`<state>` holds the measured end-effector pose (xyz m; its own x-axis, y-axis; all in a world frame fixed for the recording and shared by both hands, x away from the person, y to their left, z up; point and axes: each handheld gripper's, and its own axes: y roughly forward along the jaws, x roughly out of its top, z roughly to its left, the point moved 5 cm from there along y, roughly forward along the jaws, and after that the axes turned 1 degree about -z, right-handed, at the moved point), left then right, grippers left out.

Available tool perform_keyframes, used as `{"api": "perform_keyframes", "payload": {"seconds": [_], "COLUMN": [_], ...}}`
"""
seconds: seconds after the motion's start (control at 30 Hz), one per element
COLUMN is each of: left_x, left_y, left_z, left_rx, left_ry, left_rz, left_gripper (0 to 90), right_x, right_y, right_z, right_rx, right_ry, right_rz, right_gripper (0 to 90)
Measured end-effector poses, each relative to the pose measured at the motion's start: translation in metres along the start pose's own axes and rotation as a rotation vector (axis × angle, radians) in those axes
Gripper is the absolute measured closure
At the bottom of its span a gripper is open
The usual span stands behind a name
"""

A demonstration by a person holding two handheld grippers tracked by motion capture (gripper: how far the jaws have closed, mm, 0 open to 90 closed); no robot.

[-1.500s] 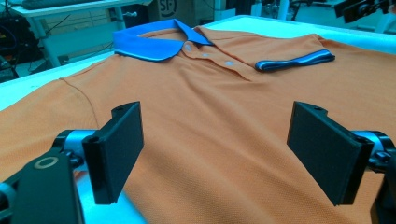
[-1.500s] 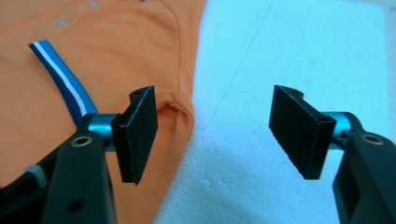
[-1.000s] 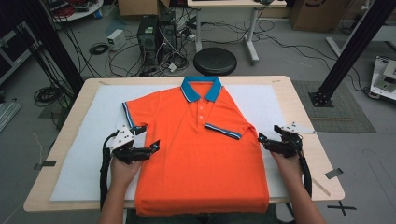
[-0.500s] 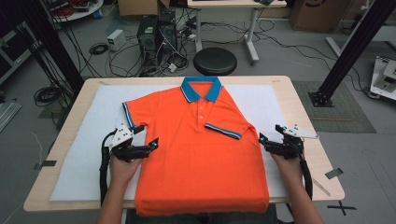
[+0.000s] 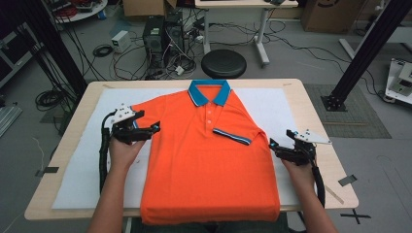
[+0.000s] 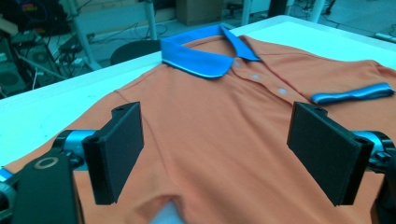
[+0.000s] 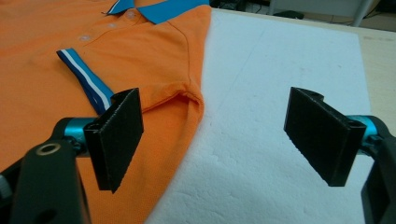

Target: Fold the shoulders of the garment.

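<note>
On the white foam sheet (image 5: 87,165) that covers the wooden table (image 5: 335,184), an orange polo shirt (image 5: 209,165) lies flat with its front up, its blue collar (image 5: 210,91) toward the far edge and its hem hanging just over the near edge; the shirt's sleeve on the person's right is folded in across the chest, its blue-and-white striped cuff (image 5: 232,136) lying on the orange cloth beside the button placket; the left gripper (image 5: 143,124) sits over the shirt's left shoulder edge, its jaws spread wide with nothing between them, and in the left gripper view the orange cloth lies below the two black pads (image 6: 119,149); the right gripper (image 5: 282,143) rests on the foam just beside the shirt's right edge, near the folded shoulder, its jaws also spread and empty; in the right gripper view one jaw stands over the shirt's edge and the other over bare foam; a black round stool (image 5: 223,63) stands on the floor beyond the table.
</note>
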<state>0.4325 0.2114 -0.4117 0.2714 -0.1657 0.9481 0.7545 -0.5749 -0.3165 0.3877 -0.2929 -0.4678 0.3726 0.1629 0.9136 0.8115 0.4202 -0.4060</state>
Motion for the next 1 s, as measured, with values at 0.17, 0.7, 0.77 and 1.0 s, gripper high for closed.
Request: {"api": "perform_keyframes", "payload": {"seconds": [0.17, 0.7, 0.77, 1.0], "left_x": [0.006, 0.023, 0.022, 0.018], "left_y": [0.008, 0.043, 0.046, 0.052], "left_z": [0.012, 0.036, 0.041, 0.058], "left_rx": [0.029, 0.070, 0.081, 0.131], "left_ry": [0.001, -0.045, -0.046, -0.102], "left_rz": [0.049, 0.121, 0.145, 0.178], "left_gripper": [18.7, 18.7, 18.7, 18.7], "right_x": [0.000, 0.000, 0.000, 0.000], "right_y": [0.001, 0.002, 0.002, 0.002], "right_z": [0.000, -0.001, -0.001, 0.000], "right_rx": [-0.002, -0.008, -0.006, -0.005], "right_ry": [-0.010, -0.001, -0.006, -0.008], "right_rz": [0.000, 0.010, 0.010, 0.014], "right_gripper": [20.3, 20.3, 20.4, 20.3]}}
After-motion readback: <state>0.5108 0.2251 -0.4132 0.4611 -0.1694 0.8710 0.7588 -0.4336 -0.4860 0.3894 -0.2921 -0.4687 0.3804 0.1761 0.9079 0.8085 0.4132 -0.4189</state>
